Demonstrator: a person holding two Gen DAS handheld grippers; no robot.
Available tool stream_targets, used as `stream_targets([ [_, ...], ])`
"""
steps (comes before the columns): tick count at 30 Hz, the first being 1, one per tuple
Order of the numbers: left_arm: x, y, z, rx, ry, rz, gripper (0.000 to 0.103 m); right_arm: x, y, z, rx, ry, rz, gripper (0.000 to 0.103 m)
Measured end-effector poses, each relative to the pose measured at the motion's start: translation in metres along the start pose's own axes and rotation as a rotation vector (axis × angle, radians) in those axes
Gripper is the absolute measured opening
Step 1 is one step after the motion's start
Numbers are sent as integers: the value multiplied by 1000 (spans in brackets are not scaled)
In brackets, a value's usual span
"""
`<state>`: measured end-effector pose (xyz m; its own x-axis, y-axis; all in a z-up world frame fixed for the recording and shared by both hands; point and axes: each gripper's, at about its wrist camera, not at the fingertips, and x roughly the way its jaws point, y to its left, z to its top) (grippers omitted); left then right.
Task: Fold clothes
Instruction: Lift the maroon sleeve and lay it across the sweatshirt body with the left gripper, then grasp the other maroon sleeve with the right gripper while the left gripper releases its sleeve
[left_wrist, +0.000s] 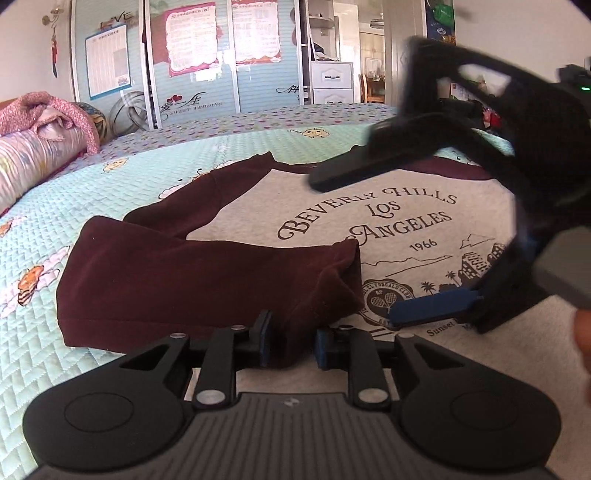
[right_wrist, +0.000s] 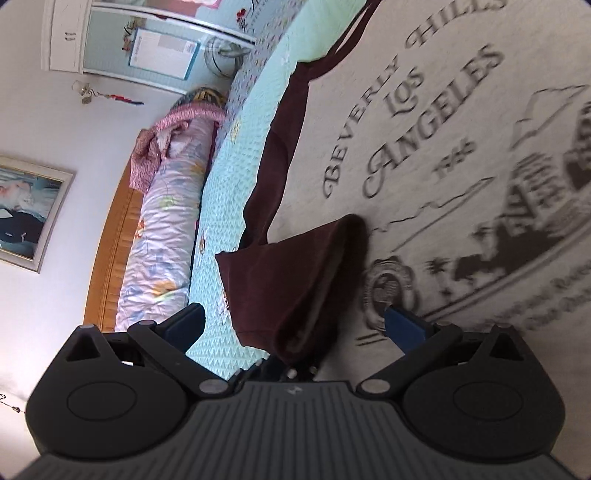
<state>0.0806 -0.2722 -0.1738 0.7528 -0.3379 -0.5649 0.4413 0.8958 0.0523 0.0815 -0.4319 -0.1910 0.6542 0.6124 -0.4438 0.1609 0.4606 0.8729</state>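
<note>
Lying flat on the quilted bed cover (left_wrist: 110, 206), print side up: grey sweatshirt (left_wrist: 406, 236) with maroon sleeves, spread across the middle of the bed, collar pointing toward the far edge by the wardrobe doors (left_wrist: 192, 74).

Lying folded inward across the chest: one maroon sleeve (left_wrist: 192, 280), cuff end resting on the grey front panel just beside the printed lettering. Judging this first fold as done, or as good as done.

Sitting low at the near edge of that sleeve: left gripper (left_wrist: 291, 341), jaws standing slightly apart with maroon cloth bunched between them; pads apparently not pinching the fabric, so reading it as letting go of the sleeve.

Hanging over the grey panel: right gripper (left_wrist: 369, 251), rolled on its side, jaws spread wide and holding nothing. Same spread showing in the right wrist view (right_wrist: 295, 325), with the folded sleeve end (right_wrist: 295, 280) lying between the blue pads (right_wrist: 402, 325) but untouched by them.

Remaining, by the look of it: the other sleeve, mostly hidden behind the right gripper, then folding the body itself.

Resting along the bed's far side: a rolled duvet (right_wrist: 166, 229).
</note>
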Motion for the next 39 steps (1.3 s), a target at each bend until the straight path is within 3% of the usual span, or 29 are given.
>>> stream_targets([
  [6,0,5,0,-43,3,-27,26,32,14,-1,-37,47,17,99],
  [8,0,5,-1,-43,7,-32,31,41,20,-3,-66,68,16,53],
  [15,-5,7,-1,-68,26,-64,37,53,25,-9,-145,88,-78,25],
  [17,-9,11,0,-91,36,-77,39,51,26,-8,-160,89,-107,10],
  [18,-13,14,1,-106,39,-80,41,49,28,-7,-178,81,-121,10],
  [22,-37,29,2,-189,19,-19,70,39,46,-2,-257,44,-127,9],
  [26,-54,55,-13,-321,38,23,70,32,66,10,-271,11,-84,9],
  [33,-51,82,-28,-475,94,-37,70,27,94,19,-232,16,18,9],
  [39,-47,109,-36,-684,144,-197,68,24,124,21,-227,4,93,9],
])
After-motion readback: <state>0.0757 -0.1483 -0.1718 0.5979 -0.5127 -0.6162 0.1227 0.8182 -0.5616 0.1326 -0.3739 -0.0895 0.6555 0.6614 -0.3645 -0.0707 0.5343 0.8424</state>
